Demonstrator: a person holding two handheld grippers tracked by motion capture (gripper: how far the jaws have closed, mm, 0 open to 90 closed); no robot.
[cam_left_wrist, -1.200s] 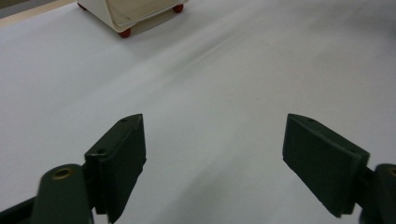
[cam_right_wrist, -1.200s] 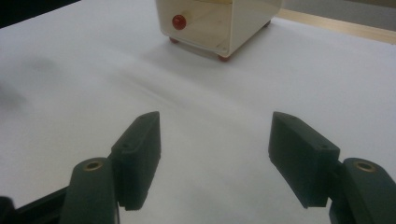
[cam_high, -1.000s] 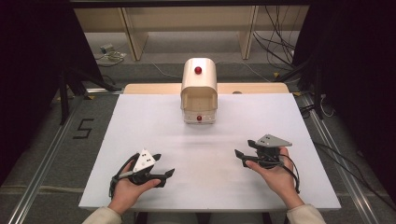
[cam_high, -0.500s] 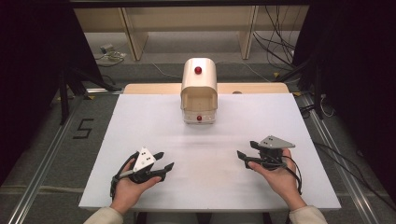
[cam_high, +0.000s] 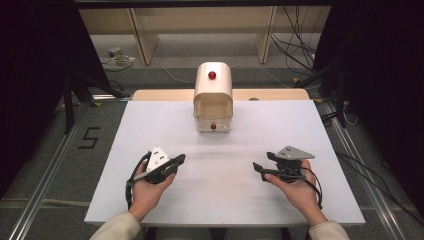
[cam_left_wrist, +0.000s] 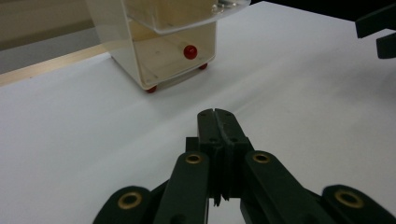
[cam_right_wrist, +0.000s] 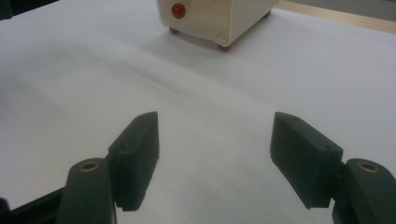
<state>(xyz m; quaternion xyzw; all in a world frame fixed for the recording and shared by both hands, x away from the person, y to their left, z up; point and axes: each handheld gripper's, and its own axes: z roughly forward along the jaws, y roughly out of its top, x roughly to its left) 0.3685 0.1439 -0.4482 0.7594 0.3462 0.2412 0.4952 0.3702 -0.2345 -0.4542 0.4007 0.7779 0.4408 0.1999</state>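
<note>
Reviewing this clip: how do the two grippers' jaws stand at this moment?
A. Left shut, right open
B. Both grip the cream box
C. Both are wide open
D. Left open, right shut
A. In the left gripper view the left gripper has its black jaws pressed together with nothing between them, having just closed, while in the right gripper view the right gripper has its jaws wide apart over the white table, short of the cream box.

Left gripper (cam_high: 179, 160) just closed, empty; right gripper (cam_high: 259, 168) agape.

The high view looks forward and down over the white bench (cam_high: 150, 130); both gripper views skim low across it, sharing the cream plastic red-knobbed box (cam_high: 213, 100).
</note>
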